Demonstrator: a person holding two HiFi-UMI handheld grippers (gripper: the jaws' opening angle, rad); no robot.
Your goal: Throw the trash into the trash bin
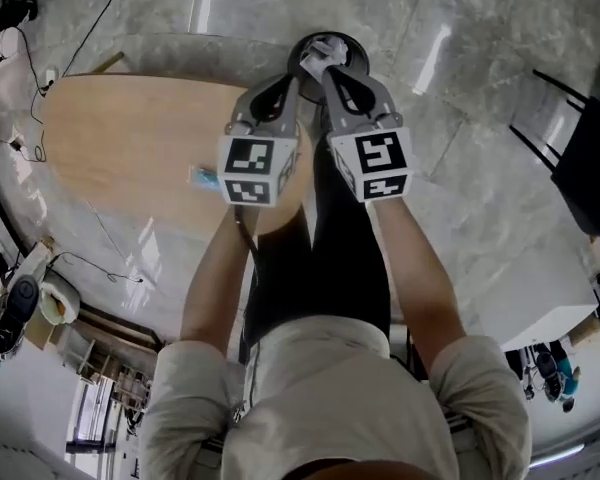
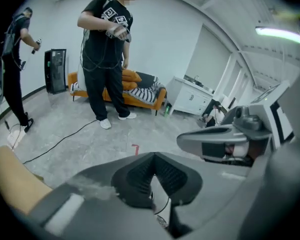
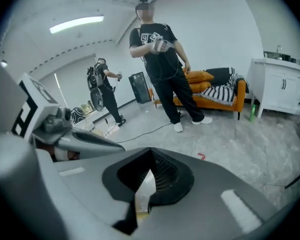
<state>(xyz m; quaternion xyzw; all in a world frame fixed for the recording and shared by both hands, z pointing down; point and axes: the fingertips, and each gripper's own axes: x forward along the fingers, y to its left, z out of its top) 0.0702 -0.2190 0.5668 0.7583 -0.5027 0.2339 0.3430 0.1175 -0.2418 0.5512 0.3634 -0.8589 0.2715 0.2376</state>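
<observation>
Step in hand, my read: at the bin, drop phase or just past it. Both claws are held up side by side in front of the person, tips over the round black trash bin point(image 1: 356, 46), which stands on the floor point(image 1: 460, 168) just past the curved edge of the wooden table point(image 1: 130, 138).

Left gripper point(image 2: 153, 156): pads pressed together at the tips, nothing between them.

Right gripper point(image 3: 151, 151): pads also pressed together. A pale sliver shows in the gap below the contact point. It looks like background seen through the gap rather than a pinched scrap, but I can't rule out thin paper.

The head view shows something white right at the tips against the bin's dark mouth. I can't tell whether it's inside the bin or on the jaws.

Trash left: one small blue scrap point(image 1: 202, 176) on the table, near its edge and just beside the left claw's marker cube.

Next move, as I judge it:
- if the right claw holds anything, spread its jaws over the bin mouth
- then go down to the blue scrap with jaws spread and pinch it low, since it lies flat
</observation>
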